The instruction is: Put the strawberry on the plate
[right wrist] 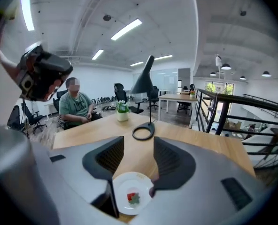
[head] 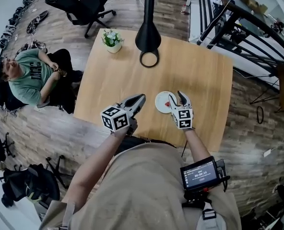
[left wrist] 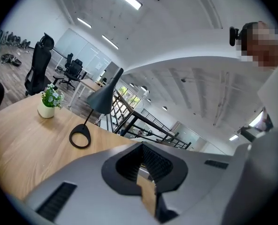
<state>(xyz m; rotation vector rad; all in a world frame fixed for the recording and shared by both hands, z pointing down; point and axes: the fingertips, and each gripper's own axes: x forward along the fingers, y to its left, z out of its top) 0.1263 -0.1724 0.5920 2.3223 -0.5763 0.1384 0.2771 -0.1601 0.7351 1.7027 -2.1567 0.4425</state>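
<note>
**A:** Where's the left gripper (head: 140,99)?

**B:** Over the bench (head: 195,71) near its front edge, fingers closed together and holding nothing.

**A:** And the strawberry (right wrist: 133,197)?

**B:** It lies on the plate (right wrist: 128,182). The right gripper (head: 177,99) is just above it, fingers spread wide and empty.

**A:** So it's placed?

**B:** I'd say so. The next move is to draw clear without nudging the plate.

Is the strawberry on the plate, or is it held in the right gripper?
On the plate. The strawberry lies on it; the right gripper has its jaws apart, empty.
</note>
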